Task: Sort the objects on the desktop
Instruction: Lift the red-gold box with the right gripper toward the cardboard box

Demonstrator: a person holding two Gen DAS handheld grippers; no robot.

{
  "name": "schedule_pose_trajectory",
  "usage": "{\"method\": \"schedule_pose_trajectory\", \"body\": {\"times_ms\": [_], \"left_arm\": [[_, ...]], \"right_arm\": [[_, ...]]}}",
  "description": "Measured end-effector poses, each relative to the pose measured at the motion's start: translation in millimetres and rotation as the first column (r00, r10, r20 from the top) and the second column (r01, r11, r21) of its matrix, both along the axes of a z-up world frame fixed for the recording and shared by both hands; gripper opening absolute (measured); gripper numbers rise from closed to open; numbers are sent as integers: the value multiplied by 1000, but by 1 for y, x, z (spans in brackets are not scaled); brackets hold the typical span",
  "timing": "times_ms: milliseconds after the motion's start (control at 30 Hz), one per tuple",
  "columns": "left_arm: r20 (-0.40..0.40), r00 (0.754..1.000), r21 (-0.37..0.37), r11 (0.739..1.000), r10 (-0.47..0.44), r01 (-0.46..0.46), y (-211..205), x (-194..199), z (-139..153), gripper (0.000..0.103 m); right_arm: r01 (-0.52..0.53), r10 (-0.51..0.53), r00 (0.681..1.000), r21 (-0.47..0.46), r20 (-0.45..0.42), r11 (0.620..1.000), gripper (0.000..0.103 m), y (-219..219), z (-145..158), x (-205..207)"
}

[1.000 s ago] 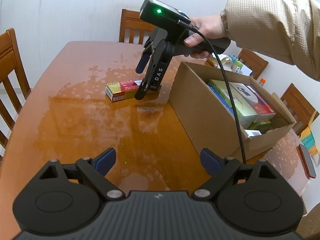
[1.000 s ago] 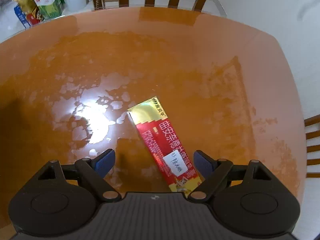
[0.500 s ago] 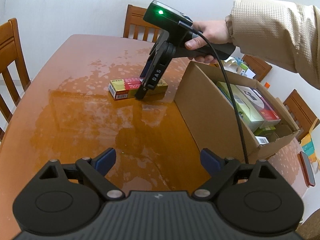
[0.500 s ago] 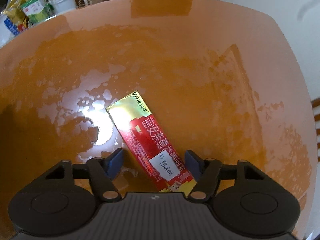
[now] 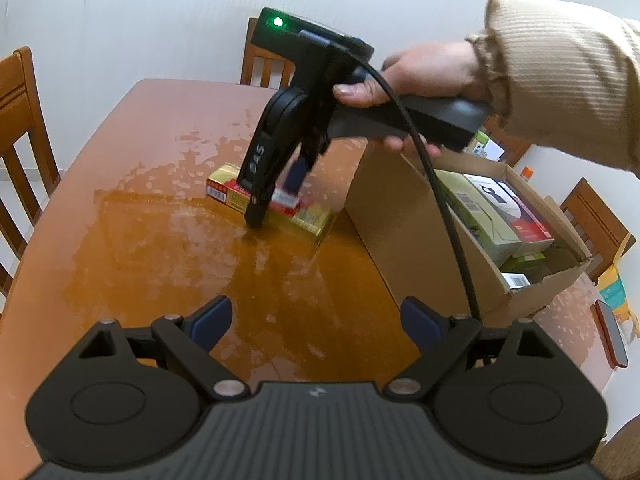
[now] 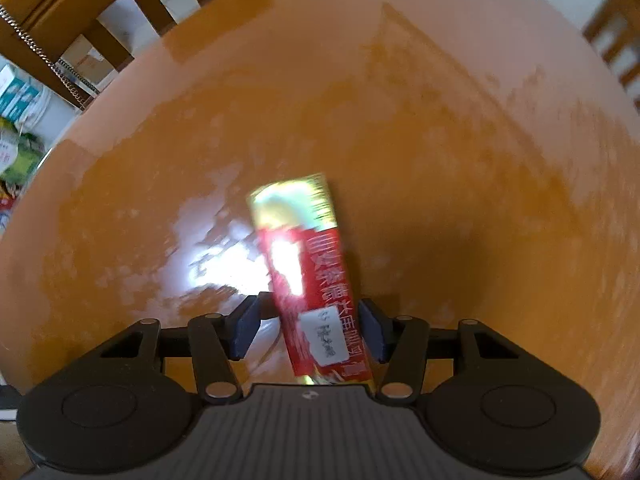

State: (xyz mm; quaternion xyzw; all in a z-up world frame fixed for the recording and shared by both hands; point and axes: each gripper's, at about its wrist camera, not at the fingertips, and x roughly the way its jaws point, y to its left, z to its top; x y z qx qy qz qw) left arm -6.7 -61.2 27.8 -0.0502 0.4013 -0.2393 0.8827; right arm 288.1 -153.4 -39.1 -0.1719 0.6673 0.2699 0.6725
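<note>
Around the glossy orange table (image 5: 160,240), wooden chairs (image 5: 24,128) face white walls (image 5: 140,12).

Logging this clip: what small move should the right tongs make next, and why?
Probably finish closing. The right tongs straddle the red and gold box on the table, with a gap at the left pad. The cardboard box waits beside it.

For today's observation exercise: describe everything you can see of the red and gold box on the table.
The red and gold box is a long, slim carton, seemingly glossy card, with gold ends, a red middle with printed characters and a white handwritten label. It lies flat on the wooden table beside the cardboard box. The right gripper straddles it; contact is unclear in the blur.
</note>
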Motion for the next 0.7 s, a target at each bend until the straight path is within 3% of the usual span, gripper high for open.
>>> {"method": "schedule_pose_trajectory", "body": {"times_ms": [200,333,400,467,700], "left_arm": [[13,1000,-5,1000,-10,10,8,-7,2,91],[23,1000,13,1000,-15,14,13,-11,2,91],[22,1000,12,1000,-15,15,17,-12,1,91],[14,1000,4,1000,-17,17,20,-12,0,91],[15,997,5,997,-73,73,27,-16,-3,91]], "right_arm": [[3,-1,999,29,-48,1000,59,16,11,-42],[76,-77,997,35,28,997,61,12,22,-48],[139,-144,986,55,90,989,67,4,33,-50],[207,-217,967,88,131,974,95,-3,43,-56],[294,-319,925,144,208,945,97,-17,38,-80]]}}
